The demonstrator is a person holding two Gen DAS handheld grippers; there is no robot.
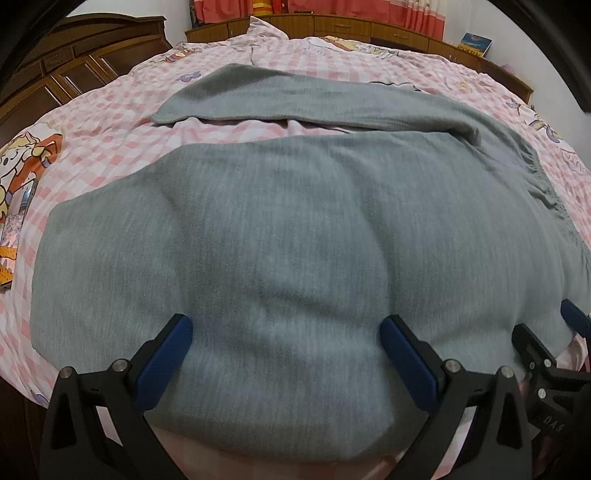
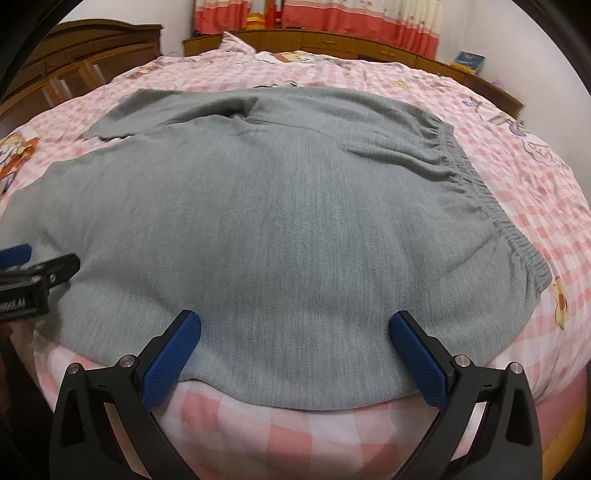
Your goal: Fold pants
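Grey knit pants [image 1: 280,229] lie spread across a bed, legs running left, the gathered elastic waistband [image 2: 491,206] at the right. The far leg [image 1: 258,96] lies apart from the near one, with a strip of bedcover between them. My left gripper [image 1: 286,332] stands open over the near leg's front edge, its blue pads [image 1: 166,362] spread wide above the cloth. My right gripper [image 2: 295,328] is open too, over the pants' near edge close to the waist. Each gripper shows at the side of the other's view: the right gripper [image 1: 569,332], the left gripper [image 2: 33,273]. Nothing is held.
The bed carries a pink and white checked cover [image 2: 535,155] with cartoon prints. A dark wooden wardrobe [image 1: 74,62] stands at the left, a wooden headboard ledge [image 2: 369,44] with a blue book [image 2: 467,59] at the back, red curtains [image 2: 332,18] behind.
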